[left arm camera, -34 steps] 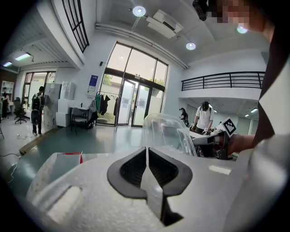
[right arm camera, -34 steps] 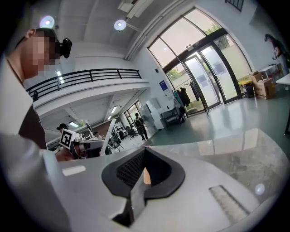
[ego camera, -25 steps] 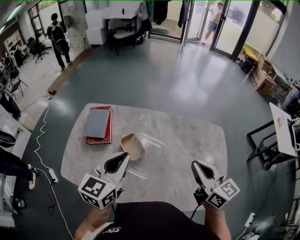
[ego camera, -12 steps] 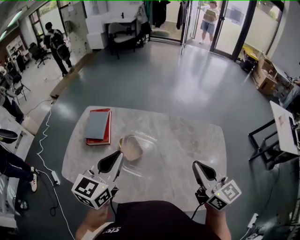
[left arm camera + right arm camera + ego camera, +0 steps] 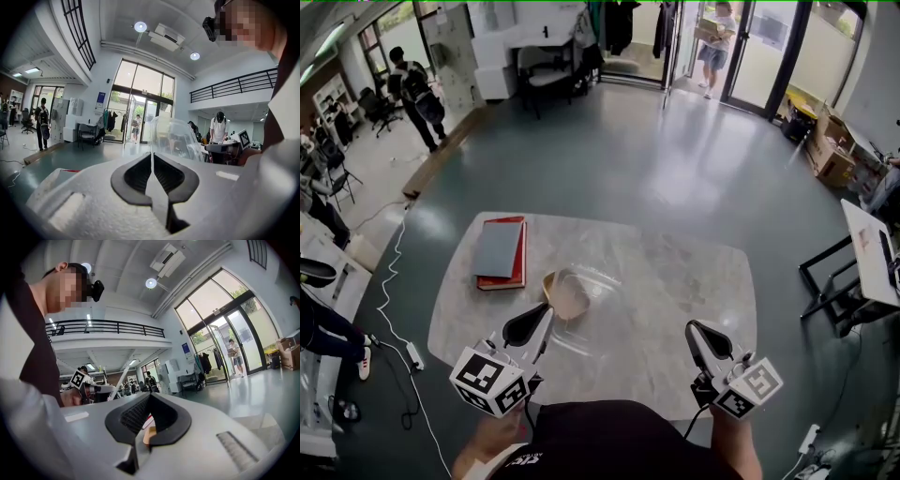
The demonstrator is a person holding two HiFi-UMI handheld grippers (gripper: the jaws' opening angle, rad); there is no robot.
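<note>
My left gripper (image 5: 546, 313) is at the table's near left edge, jaws shut on the rim of a clear plastic container (image 5: 587, 279). In the left gripper view that container (image 5: 171, 136) rises just beyond the closed tips of the left gripper (image 5: 151, 157). It hangs over a tan wooden bowl (image 5: 565, 298) on the marble table (image 5: 675, 272). My right gripper (image 5: 692, 329) is held near the table's near right edge, shut and holding nothing. In the right gripper view, the bowl (image 5: 149, 432) shows through the hollow behind the meeting tips of the right gripper (image 5: 149, 395).
A red book with a grey one on top (image 5: 499, 251) lies at the table's left. A cable and power strip (image 5: 405, 349) run along the floor at the left. A black-framed table (image 5: 862, 262) stands to the right. People stand by the glass doors and at far left.
The clear container has swung from beside the bowl to over it, carried by my left gripper. My right gripper has barely moved. A person with a box has come through the doorway.
</note>
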